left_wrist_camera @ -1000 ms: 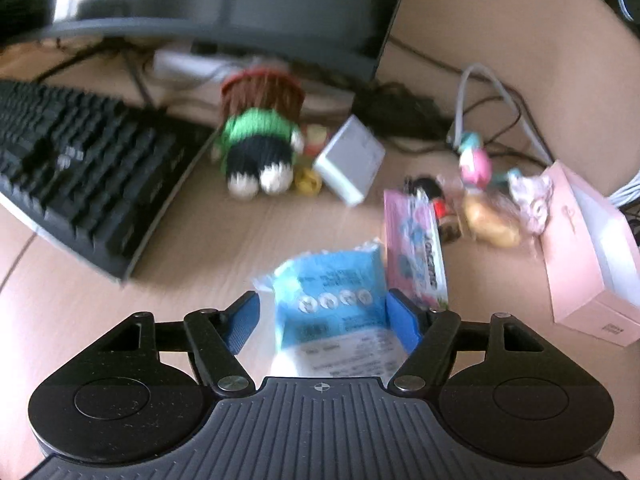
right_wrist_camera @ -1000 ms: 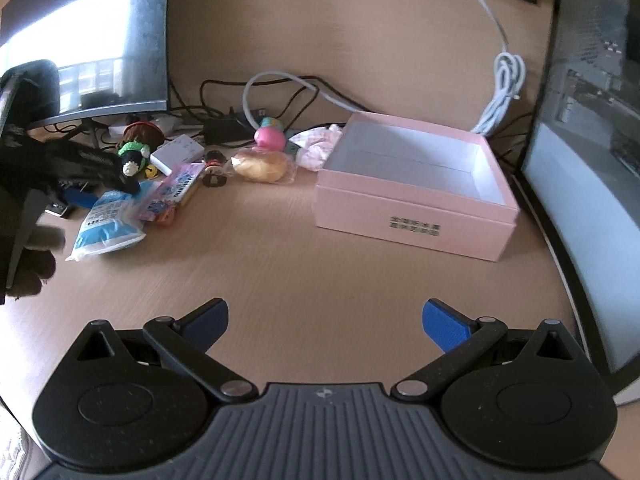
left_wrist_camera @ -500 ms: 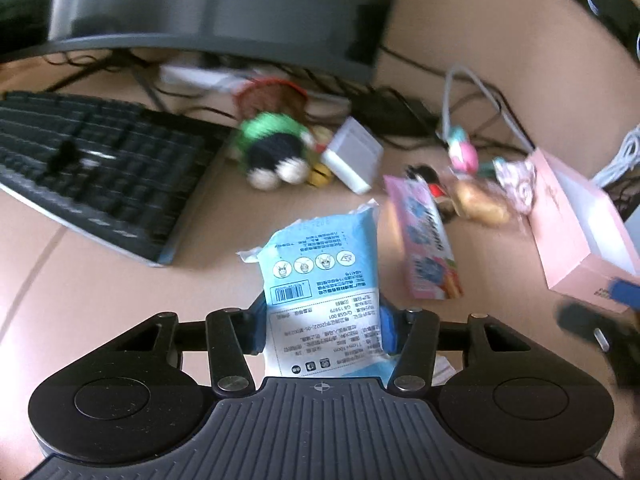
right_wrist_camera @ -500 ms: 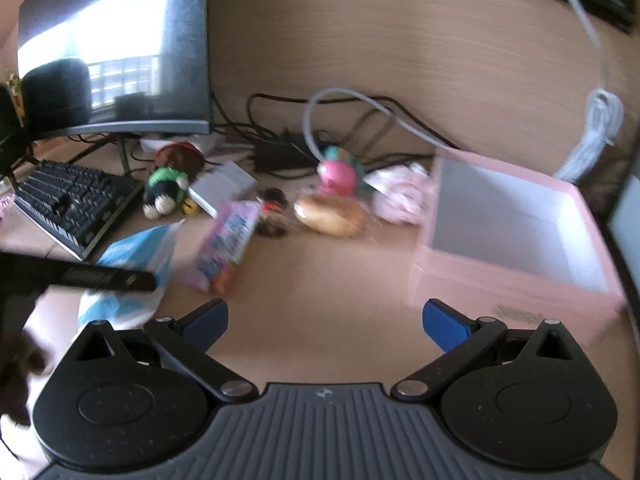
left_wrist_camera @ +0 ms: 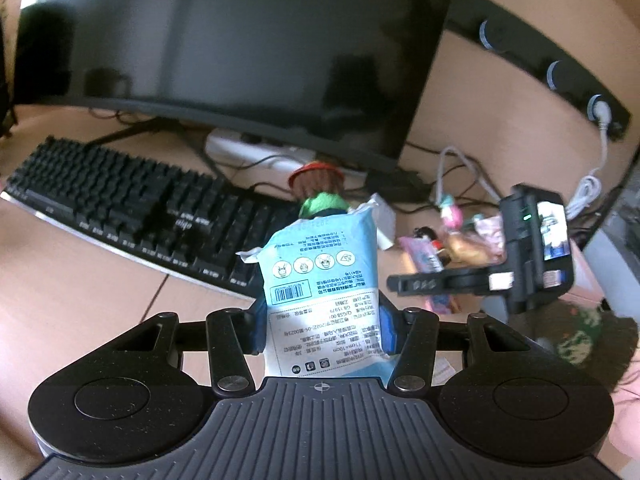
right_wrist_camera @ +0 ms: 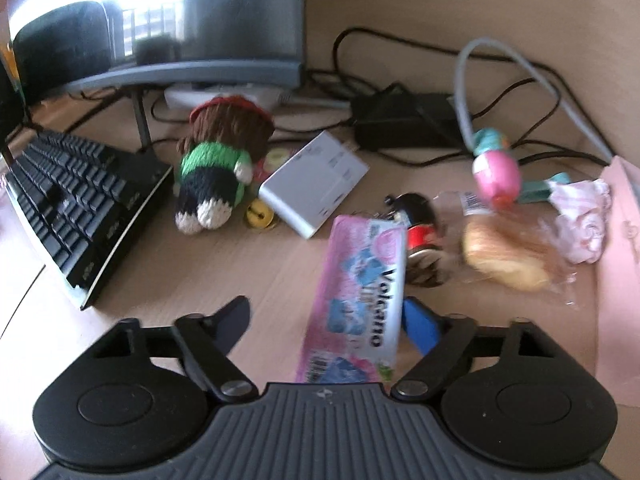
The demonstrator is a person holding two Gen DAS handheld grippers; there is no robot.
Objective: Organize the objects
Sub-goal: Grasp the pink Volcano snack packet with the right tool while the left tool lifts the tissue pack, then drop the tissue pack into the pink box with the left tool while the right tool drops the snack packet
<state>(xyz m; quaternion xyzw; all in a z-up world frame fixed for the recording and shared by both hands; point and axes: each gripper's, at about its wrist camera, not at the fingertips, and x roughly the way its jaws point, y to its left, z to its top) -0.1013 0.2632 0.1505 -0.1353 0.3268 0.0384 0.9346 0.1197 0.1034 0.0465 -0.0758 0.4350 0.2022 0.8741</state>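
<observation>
A blue-and-white wipes pack (left_wrist_camera: 320,272) stands up between the blue pads of my left gripper (left_wrist_camera: 322,328), which is shut on it and holds it above the desk. In the right wrist view a pink "Volcano" pack (right_wrist_camera: 360,280) lies on the desk between the fingers of my right gripper (right_wrist_camera: 328,320). Its jaws are closing. The right pad (right_wrist_camera: 420,326) is at the pack's edge, while the left pad (right_wrist_camera: 234,320) stands well clear of it. The right tool's black body (left_wrist_camera: 532,248) shows at the right of the left wrist view.
A pink open box (right_wrist_camera: 618,264) sits at the right edge. Behind the pink pack lie a knitted doll (right_wrist_camera: 216,168), a white adapter (right_wrist_camera: 316,184), a small red-black figure (right_wrist_camera: 420,228), wrapped bread (right_wrist_camera: 508,260) and a pink egg toy (right_wrist_camera: 496,172). Keyboard (right_wrist_camera: 80,200), monitor (left_wrist_camera: 240,48) and cables fill the left and back.
My left gripper shut on the blue pack and raised it off the desk. My right gripper travelled left from the pink box to the pink pack and narrowed its jaws around it.
</observation>
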